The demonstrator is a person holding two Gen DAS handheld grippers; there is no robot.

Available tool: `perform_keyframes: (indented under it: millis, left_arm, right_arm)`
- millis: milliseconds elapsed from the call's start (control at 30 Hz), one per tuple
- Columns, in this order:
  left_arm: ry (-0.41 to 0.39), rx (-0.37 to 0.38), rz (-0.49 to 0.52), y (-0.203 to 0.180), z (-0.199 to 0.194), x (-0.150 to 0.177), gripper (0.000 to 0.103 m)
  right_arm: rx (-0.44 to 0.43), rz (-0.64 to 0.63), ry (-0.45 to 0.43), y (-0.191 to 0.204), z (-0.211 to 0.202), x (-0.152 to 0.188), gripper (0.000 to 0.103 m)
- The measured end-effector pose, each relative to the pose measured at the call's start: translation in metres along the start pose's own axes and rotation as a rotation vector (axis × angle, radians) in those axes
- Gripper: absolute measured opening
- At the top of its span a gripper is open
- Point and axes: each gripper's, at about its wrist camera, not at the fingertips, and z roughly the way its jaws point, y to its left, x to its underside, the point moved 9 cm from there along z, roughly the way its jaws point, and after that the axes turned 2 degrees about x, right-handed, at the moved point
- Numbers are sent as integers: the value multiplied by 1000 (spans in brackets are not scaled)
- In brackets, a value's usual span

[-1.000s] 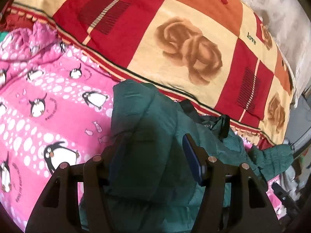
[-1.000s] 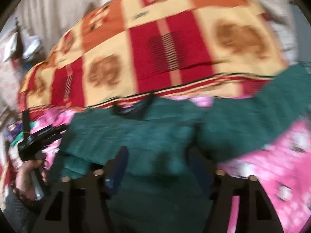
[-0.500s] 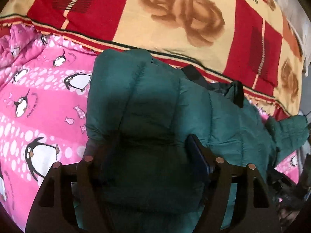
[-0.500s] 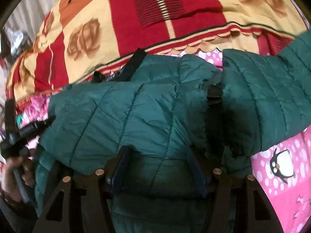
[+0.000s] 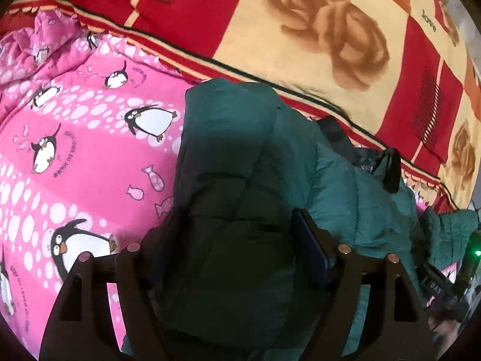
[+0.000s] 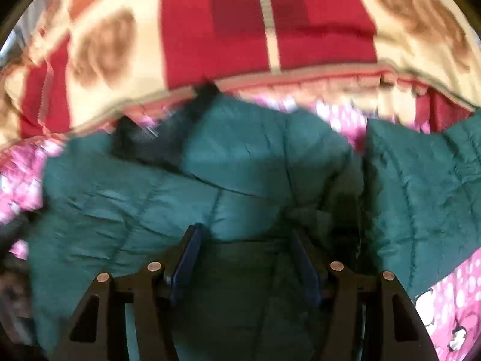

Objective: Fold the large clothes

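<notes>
A dark green quilted puffer jacket [image 5: 240,156] lies on a pink penguin-print blanket [image 5: 75,150]. Its black collar [image 5: 387,168] points toward the far side. In the left wrist view my left gripper [image 5: 237,249] stands over a folded-in sleeve, jaws wide apart with padding bulging between them; the left finger is hidden in shadow. In the right wrist view, which is blurred, the jacket [image 6: 168,198] fills the middle. My right gripper [image 6: 249,249] has its jaws apart around a bunched fold of jacket.
A red, cream and orange rose-print blanket [image 5: 315,36] covers the far side of the bed and also shows in the right wrist view [image 6: 240,15]. The other gripper with a green light [image 5: 469,258] shows at the right edge of the left wrist view.
Both grippers have moved in over the jacket. The sleeve has been folded in onto the body. The right view is blurred again with motion.
</notes>
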Motion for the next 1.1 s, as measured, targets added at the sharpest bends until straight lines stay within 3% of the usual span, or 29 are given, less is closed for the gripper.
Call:
perform_keyframes:
  millis: [133, 233, 300, 400, 500, 667, 800, 933, 1100]
  left_arm:
    - [-103, -46, 51, -5, -30, -8, 76]
    - [-228, -43, 151, -27, -61, -15, 76]
    - [-189, -48, 221, -37, -53, -4, 76]
    - [-21, -59, 257, -38, -14, 21, 76]
    - [-81, -57, 268, -40, -31, 16, 76]
    - [-112, 42, 260, -51, -61, 27, 76]
    - [-177, 45, 345, -77, -95, 60, 76]
    - [-284, 30, 425, -80, -134, 117, 76]
    - [-233, 12, 412, -70, -140, 167, 76]
  right_arm:
    - [8, 38, -39, -4, -30, 0, 59]
    - [-20, -33, -147, 9, -73, 7, 59]
    - [-45, -63, -136, 14, -80, 25, 59]
    - [-13, -96, -19, 13, -52, 56, 59]
    - [-11, -43, -36, 8, -63, 57, 59]
    - [42, -32, -101, -15, -117, 53, 59]
    - [82, -27, -142, -41, -163, 76, 59]
    - [112, -70, -203, -46, -207, 111, 59]
    - [206, -163, -259, -38, -249, 163, 59]
